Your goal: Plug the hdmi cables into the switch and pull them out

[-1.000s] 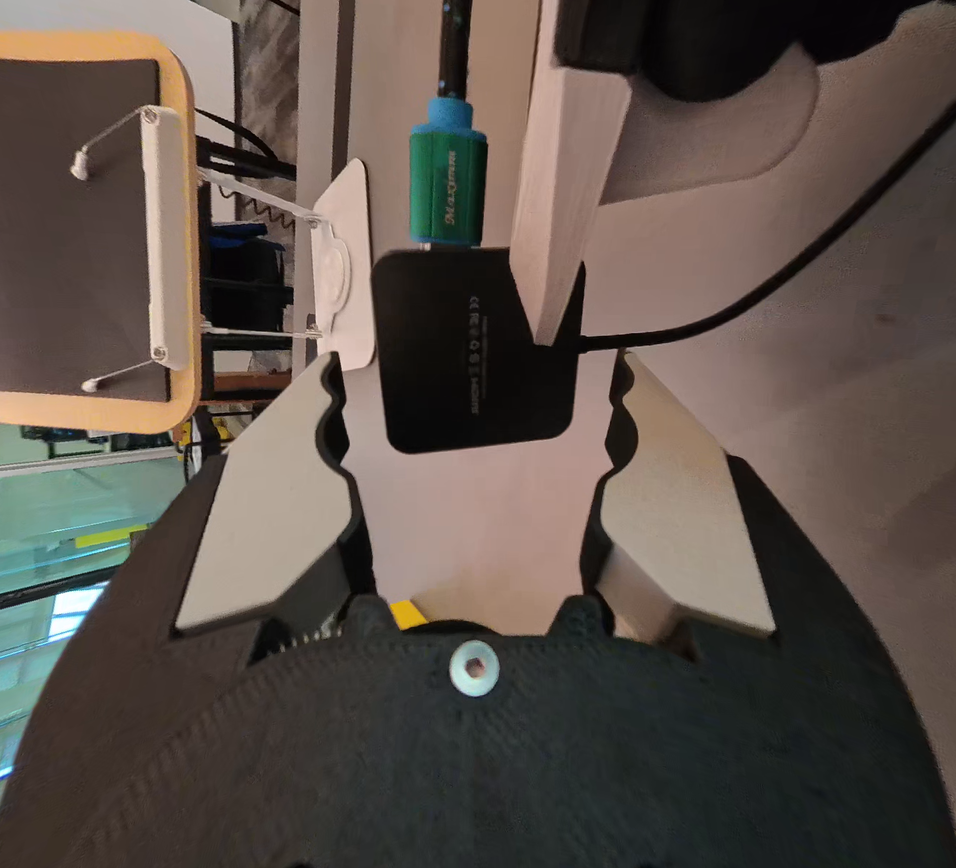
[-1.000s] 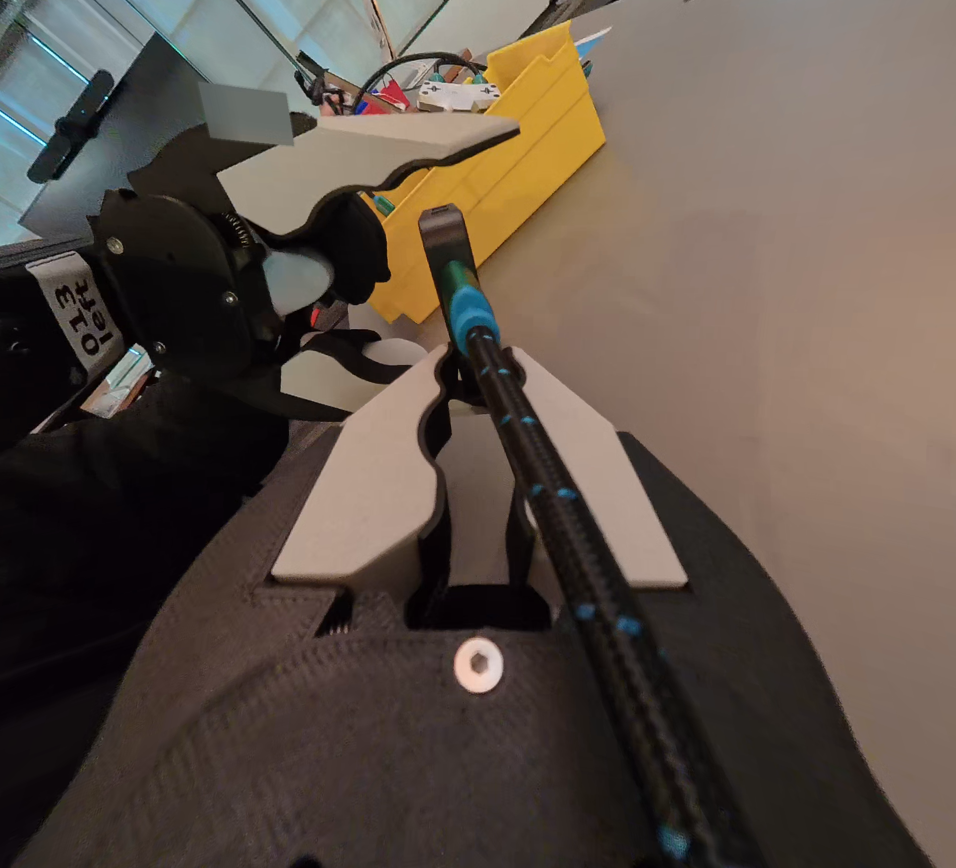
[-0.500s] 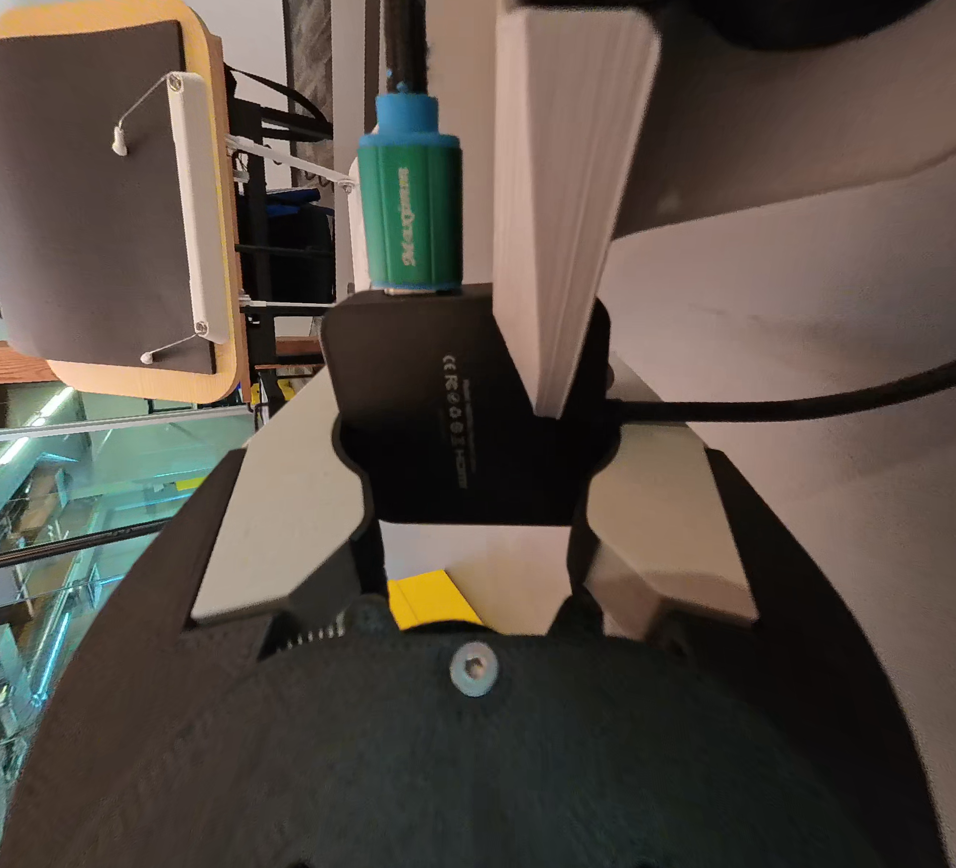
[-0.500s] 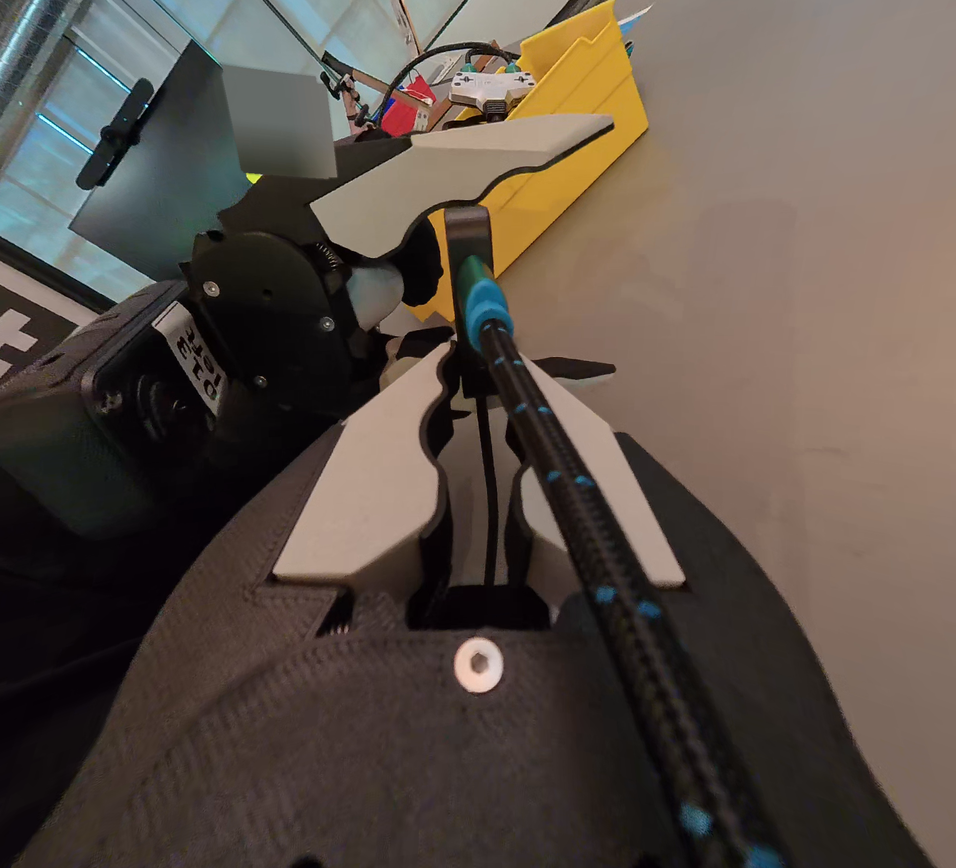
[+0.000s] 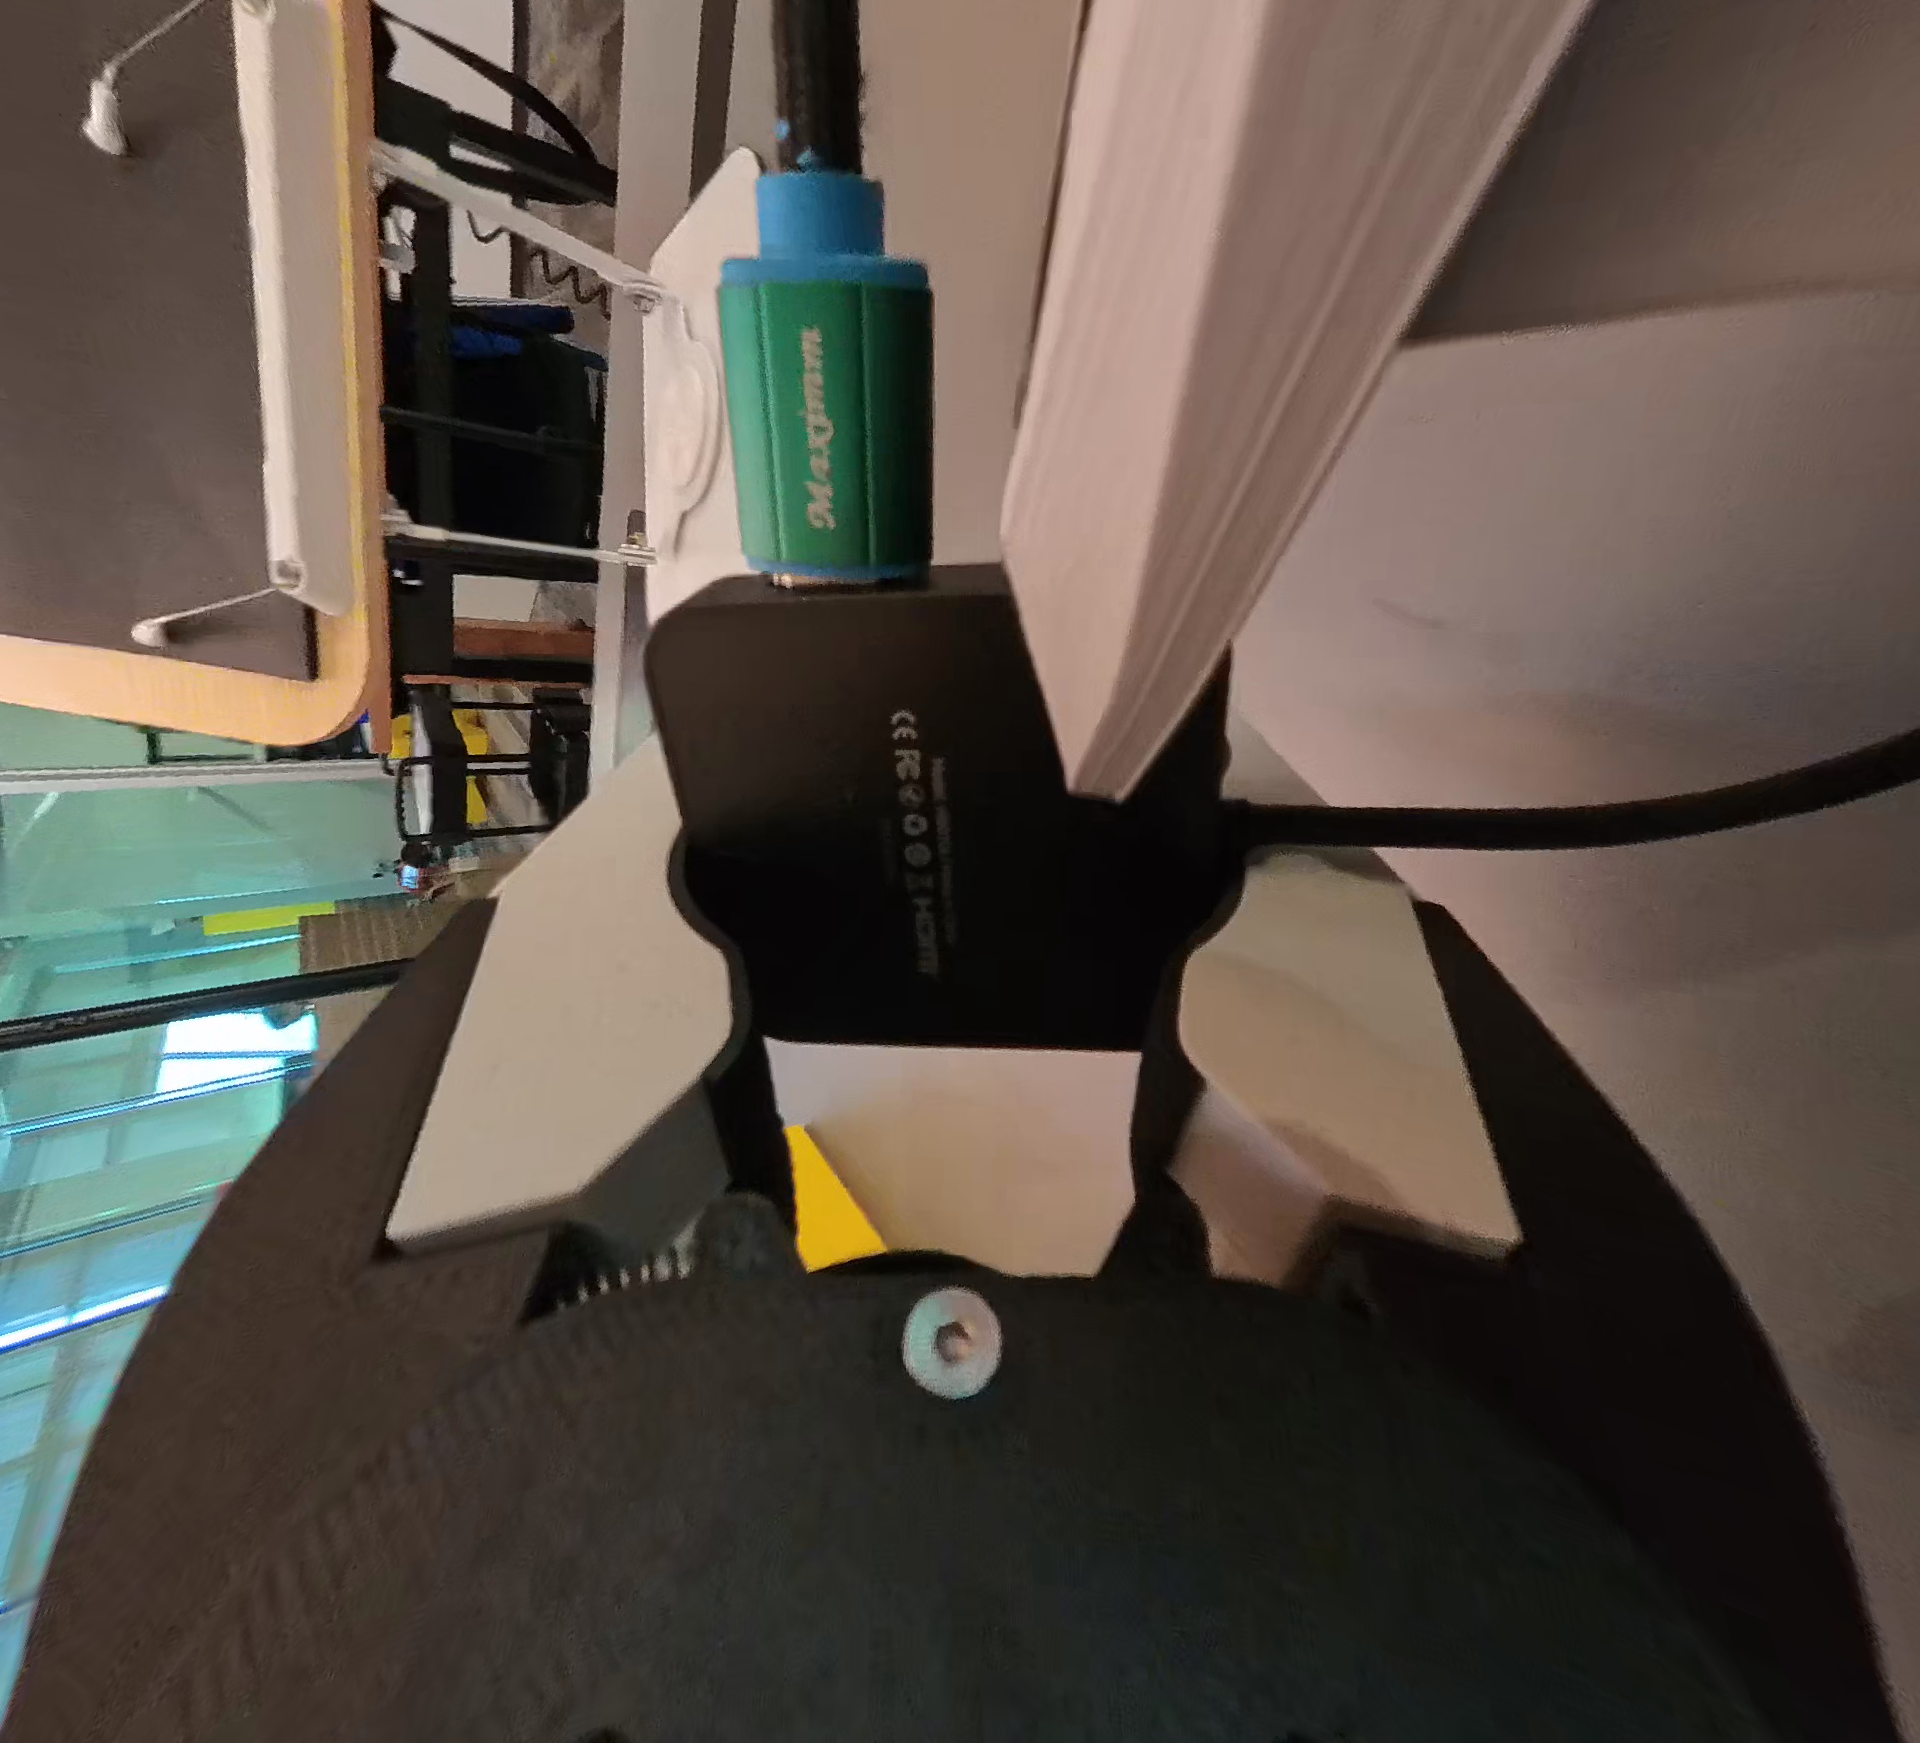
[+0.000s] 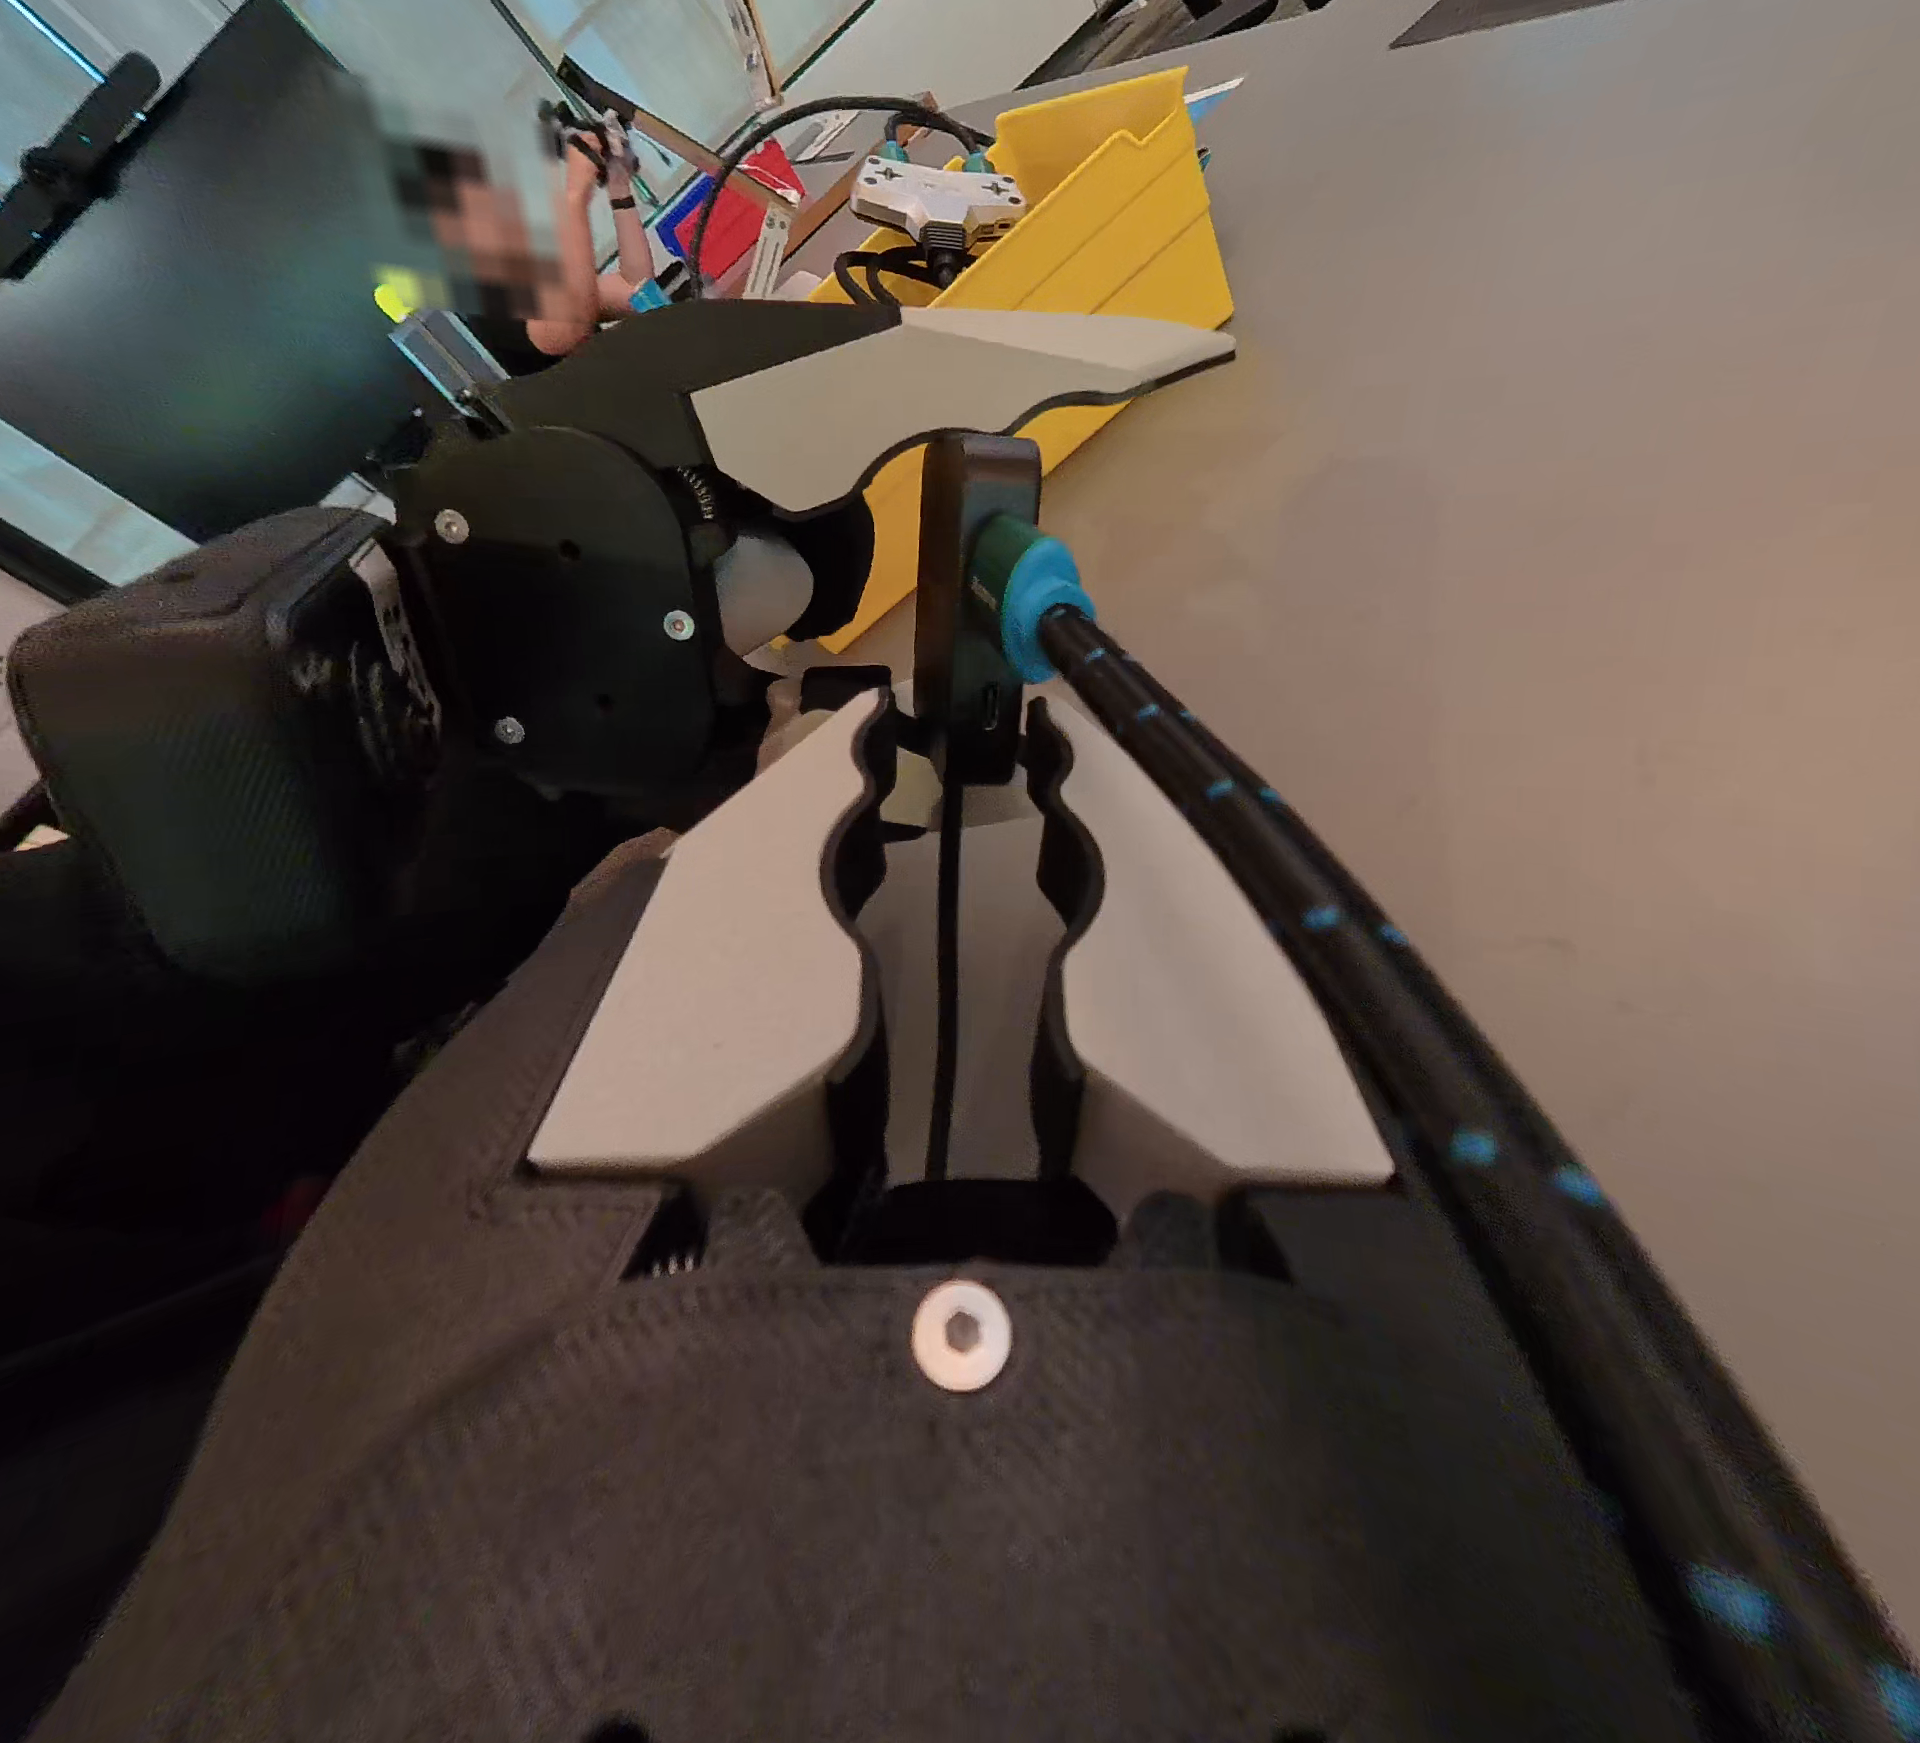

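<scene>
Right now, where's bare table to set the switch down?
Free: the wide bare table right of the braided HDMI cable, bordered at the far end by the yellow bin. Crowded: left of the cable, where the left gripper and right gripper both clamp the switch, with the bin just behind.

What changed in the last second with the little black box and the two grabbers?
The left gripper moved forward around the black switch and closed on its two side edges; a second ago it was open, short of the box. The right gripper kept pinching the switch's corner throughout. The green HDMI plug stayed plugged in.
</scene>
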Available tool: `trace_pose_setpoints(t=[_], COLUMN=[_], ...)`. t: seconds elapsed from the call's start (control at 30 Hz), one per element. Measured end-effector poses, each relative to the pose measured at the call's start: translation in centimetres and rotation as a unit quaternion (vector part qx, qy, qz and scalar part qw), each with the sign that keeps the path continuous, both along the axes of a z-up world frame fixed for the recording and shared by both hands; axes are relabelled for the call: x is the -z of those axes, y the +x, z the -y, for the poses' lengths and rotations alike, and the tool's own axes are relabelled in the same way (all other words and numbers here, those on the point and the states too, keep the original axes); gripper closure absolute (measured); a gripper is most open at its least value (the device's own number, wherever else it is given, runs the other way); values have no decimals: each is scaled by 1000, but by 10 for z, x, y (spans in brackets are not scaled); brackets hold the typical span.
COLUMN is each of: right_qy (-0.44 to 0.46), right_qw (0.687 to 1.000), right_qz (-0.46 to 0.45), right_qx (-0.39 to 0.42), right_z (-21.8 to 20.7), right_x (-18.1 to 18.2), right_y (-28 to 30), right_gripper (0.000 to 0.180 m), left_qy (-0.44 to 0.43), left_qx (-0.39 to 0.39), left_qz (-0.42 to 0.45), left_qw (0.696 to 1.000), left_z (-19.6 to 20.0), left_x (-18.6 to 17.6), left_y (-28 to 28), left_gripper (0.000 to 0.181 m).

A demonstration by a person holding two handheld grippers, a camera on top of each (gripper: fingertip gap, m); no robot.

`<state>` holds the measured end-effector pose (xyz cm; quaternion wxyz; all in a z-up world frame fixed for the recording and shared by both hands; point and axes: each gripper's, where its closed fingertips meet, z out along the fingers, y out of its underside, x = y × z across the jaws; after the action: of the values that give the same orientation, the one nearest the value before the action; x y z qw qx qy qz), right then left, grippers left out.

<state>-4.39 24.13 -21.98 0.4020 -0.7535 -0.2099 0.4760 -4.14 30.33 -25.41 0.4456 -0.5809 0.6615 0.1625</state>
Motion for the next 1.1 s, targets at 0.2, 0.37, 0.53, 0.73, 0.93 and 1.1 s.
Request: trace_pose_setpoints(t=[0.2, 0.37, 0.53, 0.73, 0.93, 1.1], right_qy=[29, 37, 59, 84, 81, 74], right_qw=[999, 999, 998, 996, 996, 996], right_qz=[33, 23, 3, 15, 22, 19], right_qx=[1, -1, -11, -36, -40, -36], right_z=[0, -1, 5, 12, 13, 13], right_x=[-8, -8, -13, -23, -19, -21], right_y=[7, 1, -6, -6, -8, -10], right_gripper=[145, 146, 166, 169, 169, 169], left_qy=[-18, 3, 30, 6, -1, 0], left_qx=[-13, 12, 42, 45, 39, 45], left_qz=[16, 25, 24, 49, 32, 34], left_qw=[1000, 1000, 998, 998, 999, 998], left_z=[-6, 5, 19, 22, 23, 23], left_x=[-2, -12, -18, -25, -19, -21], left_y=[-8, 6, 22, 25, 22, 21], left_gripper=[95, 95, 95, 84, 85, 86])
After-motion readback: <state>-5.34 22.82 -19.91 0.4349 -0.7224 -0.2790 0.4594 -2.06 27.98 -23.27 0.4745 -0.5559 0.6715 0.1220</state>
